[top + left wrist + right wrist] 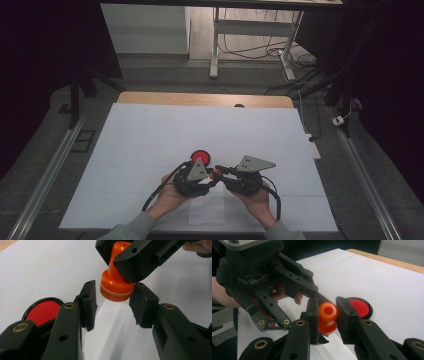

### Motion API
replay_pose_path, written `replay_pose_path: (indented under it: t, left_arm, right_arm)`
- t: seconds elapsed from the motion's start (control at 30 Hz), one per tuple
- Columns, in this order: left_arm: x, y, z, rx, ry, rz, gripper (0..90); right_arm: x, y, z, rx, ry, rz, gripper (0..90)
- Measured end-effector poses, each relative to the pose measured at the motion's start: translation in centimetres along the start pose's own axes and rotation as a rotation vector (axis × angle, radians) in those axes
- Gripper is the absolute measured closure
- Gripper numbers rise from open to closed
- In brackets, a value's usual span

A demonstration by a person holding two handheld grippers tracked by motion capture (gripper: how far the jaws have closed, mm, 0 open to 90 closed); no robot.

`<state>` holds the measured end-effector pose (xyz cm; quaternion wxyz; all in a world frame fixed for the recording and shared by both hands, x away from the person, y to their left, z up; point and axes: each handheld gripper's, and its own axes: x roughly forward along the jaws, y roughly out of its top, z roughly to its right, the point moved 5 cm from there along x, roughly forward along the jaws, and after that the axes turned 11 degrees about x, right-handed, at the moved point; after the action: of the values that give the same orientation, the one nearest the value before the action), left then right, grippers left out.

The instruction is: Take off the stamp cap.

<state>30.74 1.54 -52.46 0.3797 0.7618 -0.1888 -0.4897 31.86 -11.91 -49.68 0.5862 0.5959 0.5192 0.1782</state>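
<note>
An orange stamp (212, 174) with a knob handle is held just above the white sheet, near the table's front. My right gripper (217, 173) is shut on the stamp's handle (327, 311). The left gripper view shows the stamp's wide base (115, 288) just past my left gripper (112, 306), which stands open with its jaws either side of the base and apart from it. A round red ink pad (201, 157) in a black rim lies on the sheet just behind the grippers, seen as the ink pad (43, 311) at the left and the ink pad (360, 307) beyond my right jaw.
A large white sheet (150, 140) covers the wooden table (200, 98). A small white paper slip (206, 212) lies at the front edge between the person's forearms. Metal rails (47, 175) run along both sides. A desk frame and cables (250, 50) stand beyond the far edge.
</note>
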Motion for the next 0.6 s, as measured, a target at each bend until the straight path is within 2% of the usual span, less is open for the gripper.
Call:
replay_pose_path:
  t: [0.23, 0.6]
  left_arm:
    - [0.01, -0.01, 0.07, 0.013, 0.000, -0.003, 62.2]
    - [0.06, -0.03, 0.16, 0.035, 0.016, -0.010, 63.5]
  right_arm:
    - [0.04, -0.02, 0.00, 0.002, 0.001, 0.000, 71.8]
    - [0.03, -0.01, 0.06, 0.010, 0.004, 0.003, 71.9]
